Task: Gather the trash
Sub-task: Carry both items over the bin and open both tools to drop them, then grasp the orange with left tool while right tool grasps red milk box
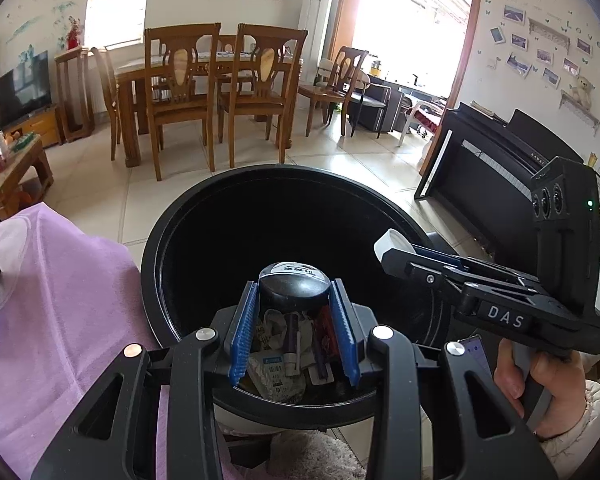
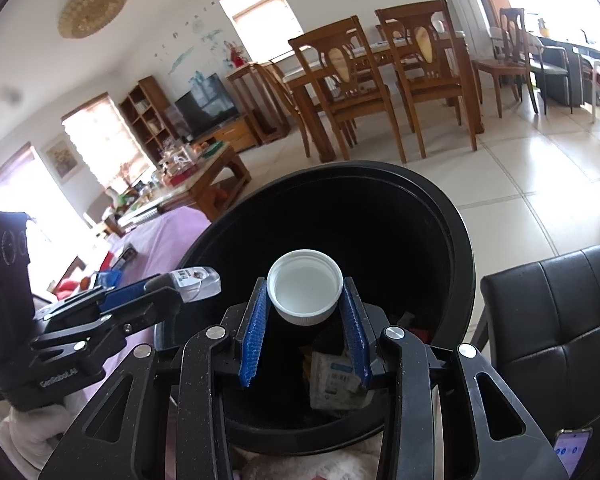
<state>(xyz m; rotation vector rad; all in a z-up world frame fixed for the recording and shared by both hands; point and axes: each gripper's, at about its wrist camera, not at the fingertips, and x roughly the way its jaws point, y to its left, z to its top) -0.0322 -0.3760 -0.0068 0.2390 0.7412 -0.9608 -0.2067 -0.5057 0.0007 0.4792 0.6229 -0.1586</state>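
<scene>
Both grippers hang over the open bin [image 1: 156, 248] for a clean drop: the left gripper [image 1: 294, 300] clamps what looks like a small dark container [image 1: 294, 286], the right gripper [image 2: 305, 298] a white cap [image 2: 305, 286].

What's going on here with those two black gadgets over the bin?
A person is collecting trash with a hand-held tool in each hand. The left tool grips a small dark round container, and the right tool grips a white bottle cap. Both are held over the open black trash bin, which already has wrappers and packets at the bottom. Nothing has been dropped yet. A purple cloth lies beside the bin.
</scene>
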